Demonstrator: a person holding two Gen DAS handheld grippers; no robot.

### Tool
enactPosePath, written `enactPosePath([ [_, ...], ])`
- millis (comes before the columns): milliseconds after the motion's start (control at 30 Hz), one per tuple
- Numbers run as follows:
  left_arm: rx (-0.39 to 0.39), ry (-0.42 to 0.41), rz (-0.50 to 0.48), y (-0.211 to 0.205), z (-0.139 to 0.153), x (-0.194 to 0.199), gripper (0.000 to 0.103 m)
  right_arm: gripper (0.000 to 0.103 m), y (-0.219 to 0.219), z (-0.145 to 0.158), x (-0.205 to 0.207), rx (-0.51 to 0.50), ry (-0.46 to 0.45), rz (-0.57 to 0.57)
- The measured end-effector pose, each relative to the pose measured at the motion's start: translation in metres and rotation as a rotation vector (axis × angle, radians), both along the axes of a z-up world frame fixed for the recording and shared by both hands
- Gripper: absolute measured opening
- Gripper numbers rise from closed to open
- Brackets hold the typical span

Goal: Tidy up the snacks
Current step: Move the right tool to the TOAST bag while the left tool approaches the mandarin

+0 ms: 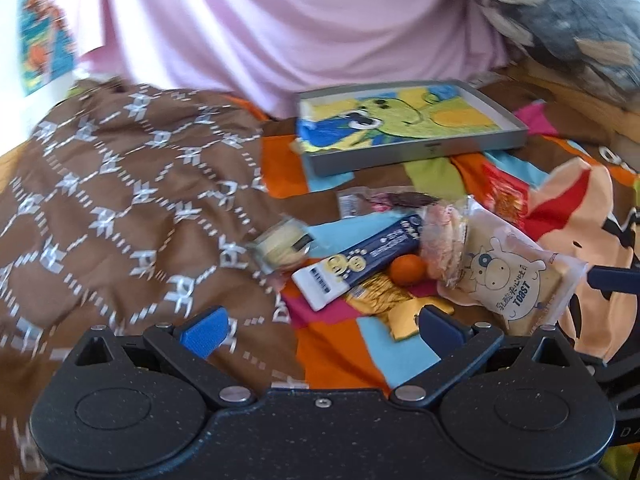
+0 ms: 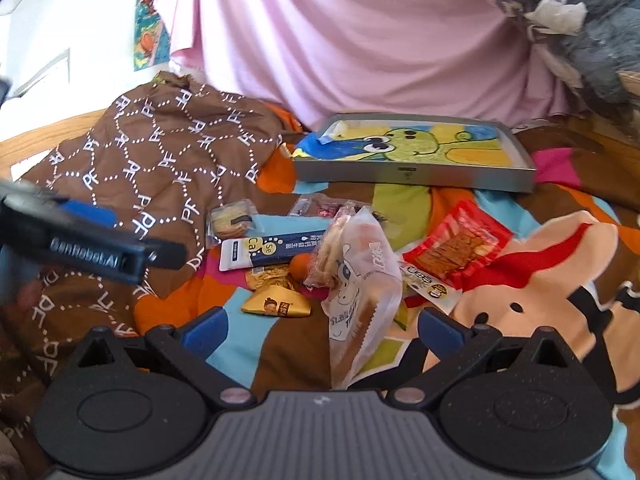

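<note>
One tray [image 2: 412, 178], one orange [image 2: 300, 268], two open-jawed grippers.

Soft daylight is filling both views, blowing out the white wall [image 2: 60, 20] at upper left. Motion blur is smearing the brown quilt [image 1: 120, 208] left of the left gripper. Fisheye bending is curving the edges; corners are darkening. Shadows are staying faint.

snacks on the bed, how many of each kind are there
Clear-wrapped bread and pastry: 3 - white toast bag, round yellow biscuit pack, pink pastry pack
Flat sachets and packets: 5 - long navy-and-white sachet, red spicy strip pack, yellow triangular packet, gold foil packet, small clear pink packet
Fruit: 1 - small round orange
Total: 9
</note>
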State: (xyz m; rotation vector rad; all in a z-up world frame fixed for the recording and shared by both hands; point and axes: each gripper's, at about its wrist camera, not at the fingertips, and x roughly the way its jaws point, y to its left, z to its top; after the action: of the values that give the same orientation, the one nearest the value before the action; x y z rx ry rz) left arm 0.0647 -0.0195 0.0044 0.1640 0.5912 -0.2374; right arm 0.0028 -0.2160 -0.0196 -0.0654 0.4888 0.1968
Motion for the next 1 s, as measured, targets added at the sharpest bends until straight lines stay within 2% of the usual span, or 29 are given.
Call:
enactPosePath([
  [233, -0.068, 0.107, -0.068, -0.008, -0.013, 0.042, 0.101, 0.103, -0.006, -0.01, 0.019, -0.053, 0.012, -0.001],
  [467, -0.062, 0.165, -0.121, -0.019, -0.038, 0.069, 0.098, 0.103, -0.012, -0.022, 0.04, -0.061, 0.082, -0.01],
  [600, -0.074, 0.137, -0.159, -0.019, -0.045, 0.076, 0.098, 0.102, -0.015, -0.026, 0.048, -0.038, 0.112, -0.035],
  [767, -0.018, 0.078, -0.219, -0.027, -0.049, 0.085, 0.096, 0.099, -0.02, -0.026, 0.058, 0.027, 0.13, -0.036],
  [1000, -0.014, 0.034, -0.306, -0.033, -0.052, 0.099, 0.092, 0.084, -0.019, -0.028, 0.062, 0.041, 0.135, -0.056],
])
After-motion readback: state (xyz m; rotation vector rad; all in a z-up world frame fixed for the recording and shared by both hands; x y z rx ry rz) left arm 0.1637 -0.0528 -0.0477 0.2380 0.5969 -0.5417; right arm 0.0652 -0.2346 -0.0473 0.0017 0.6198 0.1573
